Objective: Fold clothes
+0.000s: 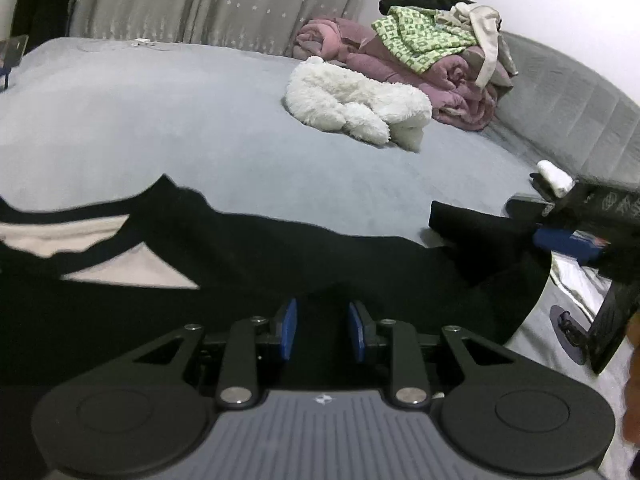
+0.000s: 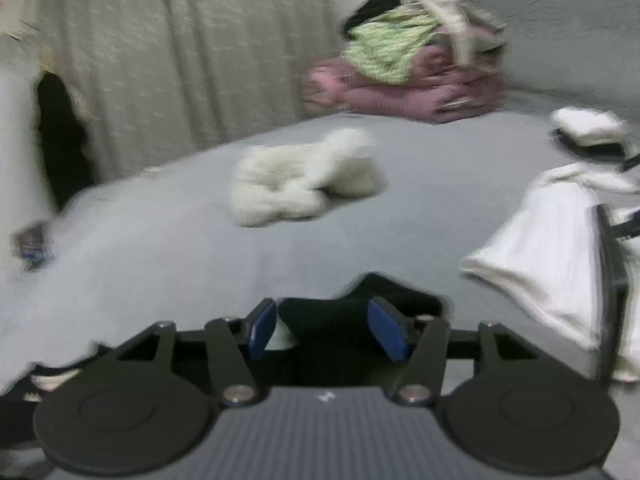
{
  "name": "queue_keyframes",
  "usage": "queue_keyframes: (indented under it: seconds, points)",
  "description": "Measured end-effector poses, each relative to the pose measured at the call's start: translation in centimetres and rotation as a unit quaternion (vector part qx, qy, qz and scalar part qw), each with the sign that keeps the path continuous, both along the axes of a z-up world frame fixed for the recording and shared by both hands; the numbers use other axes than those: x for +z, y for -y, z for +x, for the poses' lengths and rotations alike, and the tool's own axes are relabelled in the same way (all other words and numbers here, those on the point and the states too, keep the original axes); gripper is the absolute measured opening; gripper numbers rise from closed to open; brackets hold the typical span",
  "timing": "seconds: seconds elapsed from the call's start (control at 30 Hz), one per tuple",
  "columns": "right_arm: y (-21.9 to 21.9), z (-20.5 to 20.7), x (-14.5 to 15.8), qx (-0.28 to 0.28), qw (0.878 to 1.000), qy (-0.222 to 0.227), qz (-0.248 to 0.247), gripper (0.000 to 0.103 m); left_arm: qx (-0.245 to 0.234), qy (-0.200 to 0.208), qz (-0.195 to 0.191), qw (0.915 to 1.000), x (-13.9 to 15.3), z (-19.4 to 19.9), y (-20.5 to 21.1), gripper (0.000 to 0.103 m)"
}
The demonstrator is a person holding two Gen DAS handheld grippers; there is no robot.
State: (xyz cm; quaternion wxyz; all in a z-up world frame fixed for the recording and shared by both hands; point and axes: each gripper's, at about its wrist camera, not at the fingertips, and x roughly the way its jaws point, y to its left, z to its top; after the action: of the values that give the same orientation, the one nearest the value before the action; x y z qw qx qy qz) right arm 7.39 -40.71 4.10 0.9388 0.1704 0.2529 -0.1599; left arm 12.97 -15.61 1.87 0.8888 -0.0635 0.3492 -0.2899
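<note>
The black shirt (image 1: 248,264) with pale patches lies spread on the grey bed (image 1: 160,120), close to the person. The left hand-held gripper (image 1: 322,330) hangs right over the shirt with its blue pads apart; whether cloth sits between them is hard to tell, since all is dark there. The right hand-held gripper (image 2: 322,330) is wide apart too, with a bunched bit of the black shirt (image 2: 360,312) lying between its pads, not pinched. The right view is blurry.

This looks like a fold under way, either about to take hold of an edge or just letting one go; the pictures fit both.

Past the shirt sits a fluffy white thing (image 1: 352,104) in the middle of the bed. Behind that is a pile of pink blankets (image 1: 420,72) with a green patterned cloth (image 1: 416,36) on top. In the right view a white cloth (image 2: 548,248) hangs just beside the shirt. Only that cloth is near enough to get caught; the rest is well apart.
</note>
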Motion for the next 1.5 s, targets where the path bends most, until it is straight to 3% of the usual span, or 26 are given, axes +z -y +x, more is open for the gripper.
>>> queue_keyframes:
  seconds: [0.07, 0.17, 0.2, 0.33, 0.47, 0.67, 0.9, 1.0, 1.13, 1.17, 1.27, 1.3, 1.5]
  points:
    - [0.1, 0.6, -1.1, 0.006, 1.0, -0.009, 0.026, 0.053, -0.005, 0.005, 0.008, 0.9999, -0.1, -0.1, 0.2, 0.027]
    - [0.2, 0.6, -1.8, -0.008, 1.0, -0.011, 0.011, 0.051, -0.023, 0.017, 0.031, 0.9991, -0.6, -0.4, 1.0, 0.027]
    - [0.2, 0.4, -1.5, 0.002, 1.0, 0.007, 0.014, 0.051, -0.029, 0.021, 0.037, 0.9987, -0.7, -0.6, 1.2, 0.027]
    - [-0.3, 1.8, -1.8, 0.106, 0.987, 0.04, 0.111, 0.049, -0.036, 0.031, 0.032, 0.9984, -0.4, -1.7, 0.1, 0.027]
    - [-1.5, 4.0, -4.4, 0.137, 0.98, -0.011, 0.141, 0.045, -0.033, 0.023, 0.027, 0.9988, -0.1, -1.6, -1.3, 0.027]
    - [-3.0, 5.2, -6.6, 0.17, 0.971, -0.04, 0.161, 0.045, -0.03, 0.028, 0.035, 0.9985, -0.7, -1.6, -1.8, 0.027]
    - [-2.1, 4.3, -5.3, 0.209, 0.944, 0.003, 0.256, 0.045, -0.03, 0.026, 0.03, 0.9988, -0.9, -1.4, -2.0, 0.027]
    - [-1.9, 4.3, -5.3, 0.222, 0.933, -0.001, 0.285, 0.045, -0.03, 0.027, 0.03, 0.9987, -0.9, -1.5, -2.0, 0.028]
    - [-2.4, 4.4, -5.2, 0.234, 0.931, -0.019, 0.279, 0.046, -0.029, 0.028, 0.031, 0.9987, -0.9, -1.7, -2.1, 0.028]
    - [-2.5, 4.3, -4.9, 0.227, 0.937, -0.02, 0.265, 0.046, -0.028, 0.028, 0.032, 0.9987, -0.8, -1.7, -2.0, 0.028]
    - [-3.1, 3.7, -3.5, 0.172, 0.972, -0.017, 0.156, 0.049, -0.029, 0.03, 0.035, 0.9985, -0.8, -1.8, -2.0, 0.028]
    - [-3.0, 3.5, -3.2, 0.163, 0.976, -0.012, 0.146, 0.049, -0.029, 0.031, 0.036, 0.9985, -0.7, -1.8, -2.0, 0.028]
    - [-2.9, 3.5, -3.6, 0.202, 0.959, 0.01, 0.2, 0.048, -0.031, 0.028, 0.035, 0.9985, -0.5, -1.9, -2.1, 0.028]
